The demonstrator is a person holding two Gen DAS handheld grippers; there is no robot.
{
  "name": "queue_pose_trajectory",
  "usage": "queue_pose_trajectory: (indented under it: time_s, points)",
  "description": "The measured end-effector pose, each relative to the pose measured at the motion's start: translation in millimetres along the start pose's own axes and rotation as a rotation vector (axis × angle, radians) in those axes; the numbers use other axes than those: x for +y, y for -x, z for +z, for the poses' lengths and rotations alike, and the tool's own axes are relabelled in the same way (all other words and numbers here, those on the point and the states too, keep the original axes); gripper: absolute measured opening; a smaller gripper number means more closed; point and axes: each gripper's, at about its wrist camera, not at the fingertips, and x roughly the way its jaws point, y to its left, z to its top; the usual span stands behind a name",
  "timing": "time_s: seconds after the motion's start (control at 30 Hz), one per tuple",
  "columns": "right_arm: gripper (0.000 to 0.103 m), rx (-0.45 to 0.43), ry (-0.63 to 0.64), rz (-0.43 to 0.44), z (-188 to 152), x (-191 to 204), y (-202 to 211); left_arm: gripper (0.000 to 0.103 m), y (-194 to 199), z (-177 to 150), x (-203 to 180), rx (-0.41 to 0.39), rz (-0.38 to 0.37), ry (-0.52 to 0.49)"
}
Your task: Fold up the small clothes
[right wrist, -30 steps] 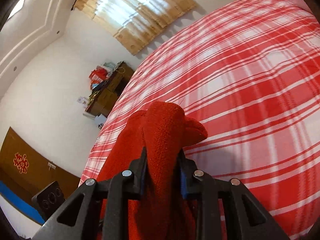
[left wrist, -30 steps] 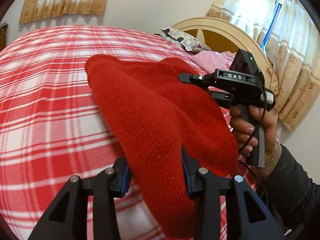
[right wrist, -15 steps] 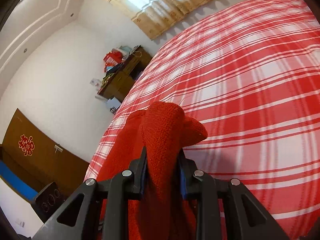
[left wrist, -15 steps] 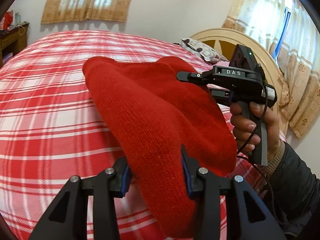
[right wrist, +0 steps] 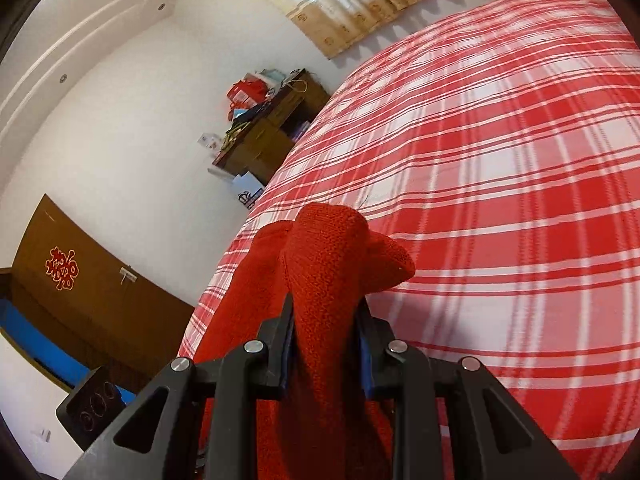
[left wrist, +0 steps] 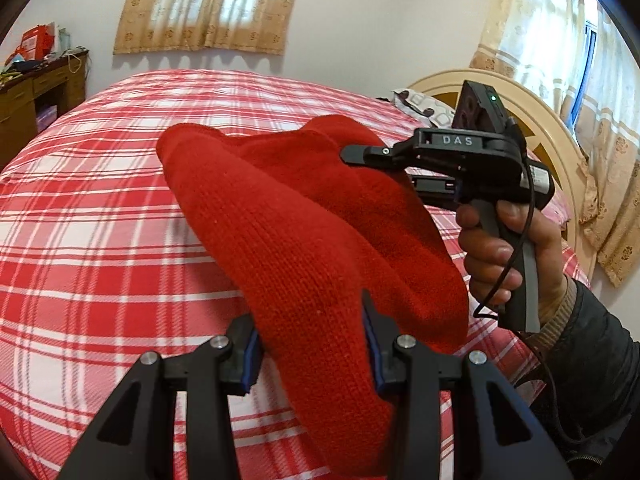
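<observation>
Red knit garment (left wrist: 304,248): small, thick-ribbed, bunched. Held off the plaid bed (left wrist: 100,216), slung between two tools, touching the cover nowhere that shows.

Left tool (left wrist: 310,344): pads pinching a thick fold at the garment's near end. Right tool (right wrist: 326,332): pads pressed onto a narrower bunch at the far right end; a short tuft stands beyond them.

Governing relation: the long axis runs from the left tool away and rightward to the right tool (both hold an end, so neither is nearer). The bed lies below and to the left of the span, so laying out flat calls for lowering both ends together, by my judgement.

Not made out: garment type, hems or sleeves; the lower hanging edge, cut off by the frame in both views; the right tool's fingertips, buried in cloth in the left view.
</observation>
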Motion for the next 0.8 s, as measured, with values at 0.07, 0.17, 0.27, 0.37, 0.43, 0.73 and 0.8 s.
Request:
queue_pose_trajectory:
  time_s: [0.07,0.17,0.27,0.37,0.43,0.73,0.8]
  points:
    - [0.026,0.01,0.007,0.009,0.1,5.1,-7.5,0.043,3.8,-1.0,5.0,-0.007,0.011,0.005]
    - [0.026,0.025,0.016,0.021,-0.3,13.9,-20.9,0.043,13.2,-6.3,13.0,-0.019,0.03,0.006]
    - [0.026,0.041,0.029,0.029,-2.2,23.3,-33.1,0.043,21.1,-11.6,24.1,-0.025,0.048,0.017]
    - [0.026,0.058,0.048,0.029,-3.1,32.9,-43.3,0.043,25.7,-14.6,30.1,-0.029,0.063,0.026]
    - [0.026,0.066,0.056,0.03,-2.3,37.5,-48.8,0.043,29.0,-16.7,32.8,-0.033,0.07,0.031]
    - [0.026,0.124,0.074,0.018,-7.1,49.0,-83.3,0.043,35.3,-31.9,45.5,-0.042,0.103,0.046]
    - [0.026,0.14,0.08,0.012,-9.1,50.5,-92.5,0.043,34.8,-33.9,48.0,-0.038,0.11,0.049]
